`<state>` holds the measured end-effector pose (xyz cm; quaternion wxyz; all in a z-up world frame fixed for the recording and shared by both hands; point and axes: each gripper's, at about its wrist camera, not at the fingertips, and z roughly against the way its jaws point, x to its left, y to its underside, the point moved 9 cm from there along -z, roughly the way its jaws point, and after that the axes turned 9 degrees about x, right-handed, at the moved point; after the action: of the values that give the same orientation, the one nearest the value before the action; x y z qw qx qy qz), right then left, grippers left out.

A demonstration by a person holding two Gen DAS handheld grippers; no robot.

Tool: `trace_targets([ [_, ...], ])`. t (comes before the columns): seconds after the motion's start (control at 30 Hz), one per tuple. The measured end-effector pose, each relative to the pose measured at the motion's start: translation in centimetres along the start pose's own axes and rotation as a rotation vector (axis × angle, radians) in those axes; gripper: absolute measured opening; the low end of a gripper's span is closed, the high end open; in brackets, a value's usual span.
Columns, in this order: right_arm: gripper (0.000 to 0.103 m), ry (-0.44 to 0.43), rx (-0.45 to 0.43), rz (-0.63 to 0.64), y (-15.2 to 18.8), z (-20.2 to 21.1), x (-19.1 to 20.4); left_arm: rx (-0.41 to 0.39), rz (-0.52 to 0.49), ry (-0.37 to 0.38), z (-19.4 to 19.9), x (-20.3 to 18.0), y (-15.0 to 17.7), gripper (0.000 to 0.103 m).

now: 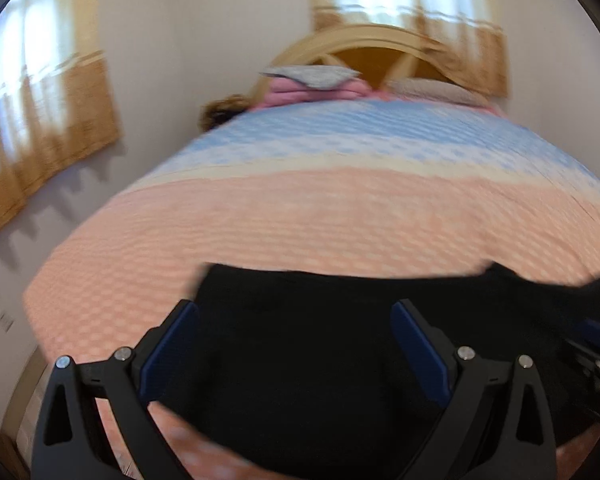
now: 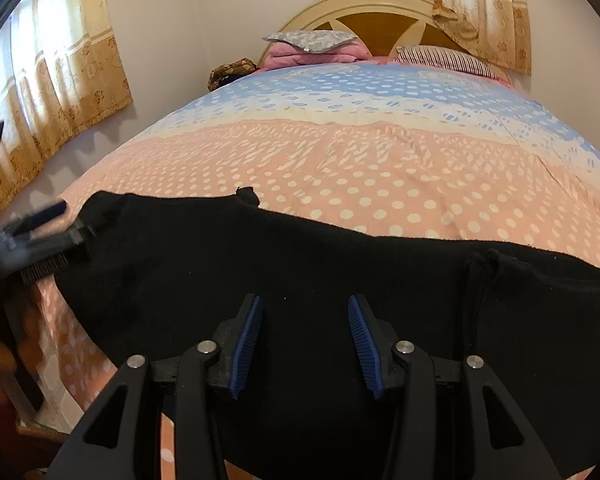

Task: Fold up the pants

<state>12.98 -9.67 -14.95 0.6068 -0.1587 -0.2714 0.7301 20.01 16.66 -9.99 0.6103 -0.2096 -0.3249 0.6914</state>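
**Black pants across the foot of the bed**

I see the black pants (image 2: 300, 264) lying along the bed's near edge, long axis side to side — flat, dark, a drawstring showing. Pillows (image 2: 312, 42) sit well apart at the headboard (image 2: 384, 4). My left gripper (image 1: 296, 344) stands wide; my right gripper (image 2: 305, 332) is partly parted — both empty above the cloth.

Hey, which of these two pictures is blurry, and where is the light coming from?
Left wrist view: smeared by motion blur, the bedspread dots streaked and the curtains soft. Right wrist view: mostly sharp, dots crisp on the bedspread, only the left gripper at the frame's edge blurred. Both: daylight glows through curtained windows; fisheye bends the bed.
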Motion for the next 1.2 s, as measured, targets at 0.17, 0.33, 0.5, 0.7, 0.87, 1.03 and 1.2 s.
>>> trace_targets([
  [0.17,0.050,0.028,-0.014,0.018,0.1,-0.1,0.3,0.081,0.174,-0.054,-2.2,7.2,1.5,0.099],
  [0.33,0.052,0.037,-0.020,0.029,0.1,-0.1,0.5,0.161,0.269,0.041,-4.4,7.5,3.7,0.098],
  [0.5,0.052,0.035,-0.019,0.030,0.2,-0.1,0.5,0.211,0.280,0.110,-5.8,5.0,5.0,0.088],
  [0.7,0.055,0.051,-0.025,0.043,0.3,-0.3,0.8,0.192,0.277,0.159,-5.3,4.2,4.7,0.057],
  [0.87,0.056,0.058,-0.028,0.051,0.2,-0.3,0.8,0.188,0.258,0.188,-5.0,3.8,4.7,0.041],
  [1.03,0.056,0.077,-0.034,0.052,0.2,0.2,1.1,0.133,0.238,0.190,-3.5,3.1,3.4,0.029],
  [1.2,0.056,0.037,-0.112,0.069,-0.3,2.7,2.2,0.030,0.141,0.210,0.2,0.4,0.9,0.029],
])
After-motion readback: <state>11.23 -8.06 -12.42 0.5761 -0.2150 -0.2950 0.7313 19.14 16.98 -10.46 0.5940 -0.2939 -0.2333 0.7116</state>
